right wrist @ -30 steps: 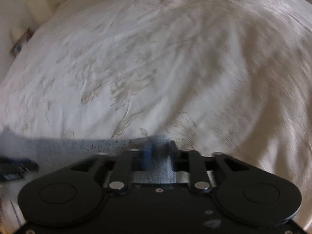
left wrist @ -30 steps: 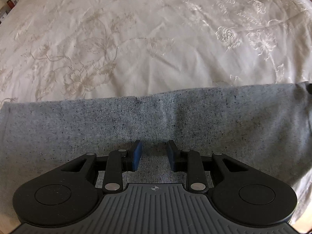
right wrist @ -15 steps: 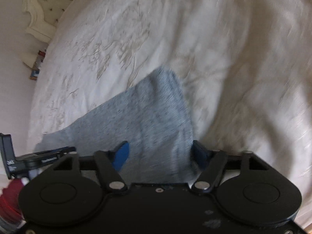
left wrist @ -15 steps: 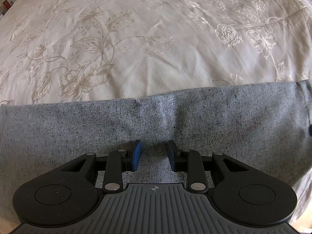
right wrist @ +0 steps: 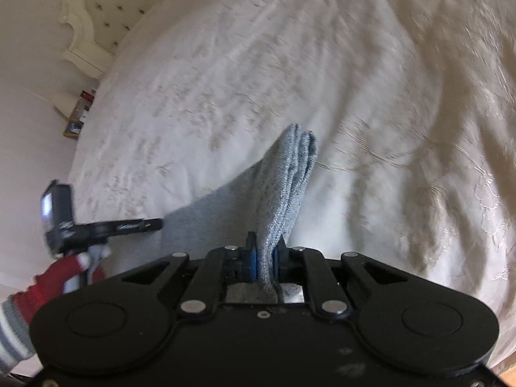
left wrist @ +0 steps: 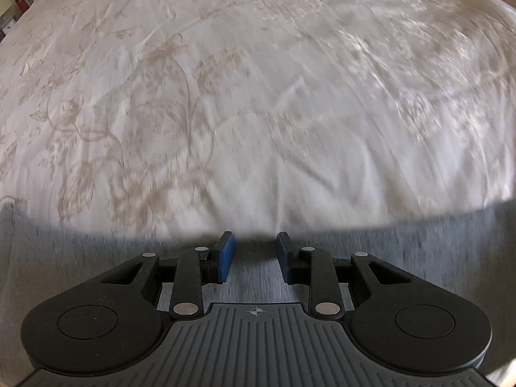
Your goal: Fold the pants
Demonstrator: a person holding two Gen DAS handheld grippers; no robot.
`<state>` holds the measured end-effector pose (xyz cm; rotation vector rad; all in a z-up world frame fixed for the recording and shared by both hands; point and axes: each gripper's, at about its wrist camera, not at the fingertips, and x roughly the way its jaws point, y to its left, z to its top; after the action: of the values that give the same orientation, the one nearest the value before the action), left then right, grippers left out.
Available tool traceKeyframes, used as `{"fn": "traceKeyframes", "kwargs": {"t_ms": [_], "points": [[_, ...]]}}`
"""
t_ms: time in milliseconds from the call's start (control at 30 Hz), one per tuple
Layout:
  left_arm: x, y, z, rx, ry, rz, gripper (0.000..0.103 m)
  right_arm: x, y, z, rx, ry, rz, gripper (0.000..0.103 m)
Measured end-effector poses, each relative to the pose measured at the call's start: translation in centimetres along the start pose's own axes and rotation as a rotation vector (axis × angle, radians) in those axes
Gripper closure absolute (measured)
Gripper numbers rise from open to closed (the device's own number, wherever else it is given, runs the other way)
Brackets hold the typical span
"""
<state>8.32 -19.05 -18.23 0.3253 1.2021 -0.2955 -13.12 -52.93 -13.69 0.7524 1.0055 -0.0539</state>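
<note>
The grey knit pants (left wrist: 96, 258) lie on the white bed as a folded band across the bottom of the left wrist view. My left gripper (left wrist: 254, 246) is open, its blue pads just over the far edge of the pants with cloth below the gap. My right gripper (right wrist: 265, 259) is shut on the end of the pants (right wrist: 290, 174), with the layered cloth bunched and standing up between its pads. The left gripper's body also shows at the left of the right wrist view (right wrist: 96, 227).
The white bedspread (left wrist: 258, 96) with a beige flower pattern fills both views. A tufted cream headboard (right wrist: 106, 9) and a small bedside shelf (right wrist: 77, 109) stand at the far left. A hand in a red and grey sleeve (right wrist: 42, 287) holds the left gripper.
My right gripper has shut on the end of the pants, which it straddled open half a second ago. My left gripper has moved toward the far edge of the pants, staying open.
</note>
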Motion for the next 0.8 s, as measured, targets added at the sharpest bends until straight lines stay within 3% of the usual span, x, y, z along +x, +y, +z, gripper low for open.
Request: {"fn": "traceKeyframes", "kwargs": {"t_ms": [100, 233, 500, 633, 800], "points": [[-1.3, 0.4, 0.2, -0.024, -0.031, -0.008, 0.074, -1.0, 1.2, 0.3, -0.003, -0.018, -0.005, 0.092], [-3.7, 0.7, -2.7, -0.019, -0.040, -0.056, 0.074, -2.1, 2.5, 0.7, 0.004, -0.050, 0.000, 0.092], [-3.4, -0.4, -10.7, 0.113, 0.084, -0.127, 0.074, -2.2, 5.2, 0.6, 0.023, -0.099, -0.026, 0.092], [-3.7, 0.9, -10.4, 0.095, 0.065, -0.176, 0.074, -2.3, 7.6, 0.1, 0.007, -0.119, -0.057, 0.092], [-5.2, 6.4, -9.3, 0.022, 0.003, -0.203, 0.074, -2.6, 14.0, -0.8, -0.064, -0.159, -0.055, 0.092]]}}
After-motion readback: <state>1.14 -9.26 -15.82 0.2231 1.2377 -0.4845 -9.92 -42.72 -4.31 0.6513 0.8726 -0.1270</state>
